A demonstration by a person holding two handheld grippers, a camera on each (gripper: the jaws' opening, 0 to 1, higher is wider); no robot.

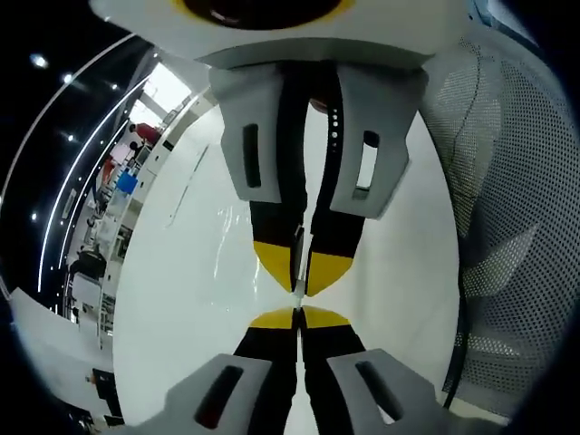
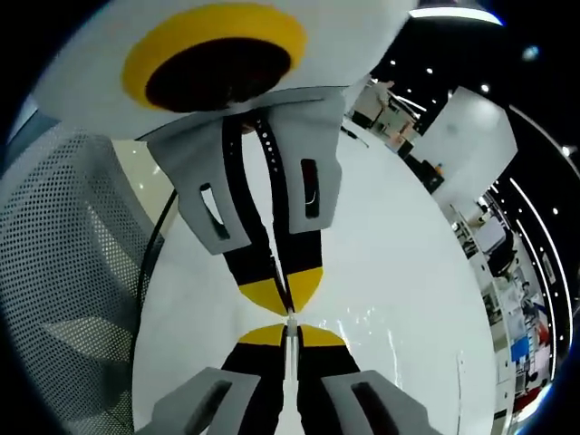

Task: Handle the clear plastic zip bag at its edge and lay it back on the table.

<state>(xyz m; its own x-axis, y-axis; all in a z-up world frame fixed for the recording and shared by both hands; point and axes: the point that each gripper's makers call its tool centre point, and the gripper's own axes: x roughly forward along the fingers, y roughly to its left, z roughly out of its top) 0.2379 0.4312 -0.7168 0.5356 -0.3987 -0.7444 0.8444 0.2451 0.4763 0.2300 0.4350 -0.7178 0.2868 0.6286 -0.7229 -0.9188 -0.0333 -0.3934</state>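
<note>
The clear plastic zip bag (image 1: 216,258) is hard to make out against the white table (image 1: 181,344); it shows mostly as faint glints and creases (image 2: 367,324). My left gripper (image 1: 297,315) rises from the bottom of the left gripper view, its yellow-tipped jaws closed on a thin strip of the bag's edge. My right gripper (image 1: 297,286) comes down from the top to meet it tip to tip, also pinching the edge. In the right gripper view my right gripper (image 2: 290,330) is at the bottom and the left gripper (image 2: 288,308) hangs from above.
A grey mesh chair back (image 1: 507,227) stands close beside the table, also seen in the right gripper view (image 2: 63,272). Desks, shelves and ceiling lights fill the far room (image 1: 109,199).
</note>
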